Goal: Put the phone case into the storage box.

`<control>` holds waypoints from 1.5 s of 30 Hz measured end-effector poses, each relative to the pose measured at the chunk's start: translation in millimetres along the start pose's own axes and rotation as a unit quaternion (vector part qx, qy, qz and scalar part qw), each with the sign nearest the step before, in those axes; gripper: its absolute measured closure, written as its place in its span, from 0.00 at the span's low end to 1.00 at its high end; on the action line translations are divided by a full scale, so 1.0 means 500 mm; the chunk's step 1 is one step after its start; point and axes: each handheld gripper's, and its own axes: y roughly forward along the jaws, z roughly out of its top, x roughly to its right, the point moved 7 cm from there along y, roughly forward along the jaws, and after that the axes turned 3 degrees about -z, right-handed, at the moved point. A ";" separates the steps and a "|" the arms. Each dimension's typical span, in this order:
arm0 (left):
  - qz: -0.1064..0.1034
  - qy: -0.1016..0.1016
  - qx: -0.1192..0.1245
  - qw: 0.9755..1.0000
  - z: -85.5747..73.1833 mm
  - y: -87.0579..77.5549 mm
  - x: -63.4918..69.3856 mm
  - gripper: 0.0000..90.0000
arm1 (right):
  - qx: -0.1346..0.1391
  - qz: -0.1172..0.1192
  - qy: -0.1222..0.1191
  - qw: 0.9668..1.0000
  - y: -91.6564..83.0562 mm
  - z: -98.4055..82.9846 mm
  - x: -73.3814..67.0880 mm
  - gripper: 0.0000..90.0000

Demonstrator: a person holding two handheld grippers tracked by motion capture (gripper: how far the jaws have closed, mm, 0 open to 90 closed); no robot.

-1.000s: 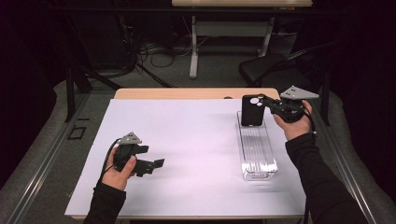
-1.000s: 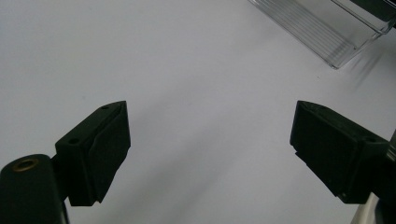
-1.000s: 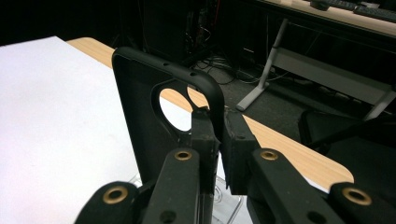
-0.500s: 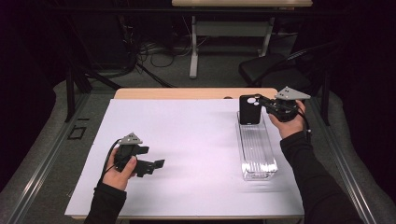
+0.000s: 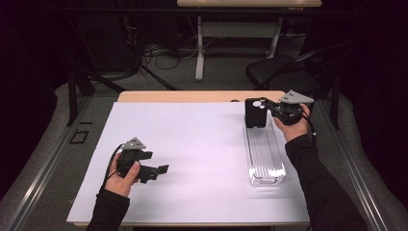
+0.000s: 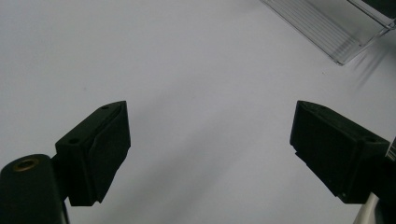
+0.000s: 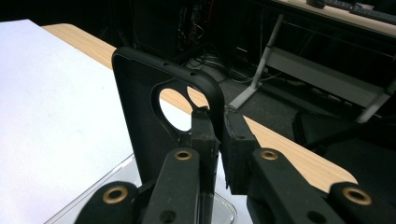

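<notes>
Lowered since before, your right tongs (image 5: 267,108) clamp the case (image 5: 255,113) upright, seemingly over the tray's (image 5: 264,156) far end; left tongs (image 5: 155,162) gape idle.

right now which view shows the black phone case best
The right gripper view: the black phone case is close, with its camera cutout clear and its edge pinched in the right gripper. The high view shows it small, above the clear tray's far end.
</notes>
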 end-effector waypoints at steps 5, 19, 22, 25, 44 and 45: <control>0.000 0.000 -0.002 1.000 -0.002 0.002 0.000 0.14 | -0.001 0.002 -0.008 1.000 0.004 -0.003 0.000 0.94; -0.001 0.003 -0.008 1.000 -0.004 0.007 0.003 0.14 | -0.003 0.004 -0.003 1.000 0.006 -0.015 0.023 0.93; 0.000 0.003 -0.008 1.000 -0.004 0.006 0.003 0.14 | -0.004 -0.001 -0.003 1.000 0.007 -0.019 0.029 0.93; 0.000 0.003 -0.008 1.000 -0.004 0.006 0.003 0.15 | -0.007 -0.006 0.001 1.000 0.007 -0.022 0.034 0.92; 0.001 0.005 -0.009 1.000 -0.005 0.008 0.005 0.15 | -0.018 -0.007 0.028 0.999 0.007 -0.030 0.039 0.73; 0.001 0.005 -0.009 1.000 -0.005 0.007 0.005 0.15 | -0.018 -0.007 0.030 0.999 0.006 -0.030 0.040 0.71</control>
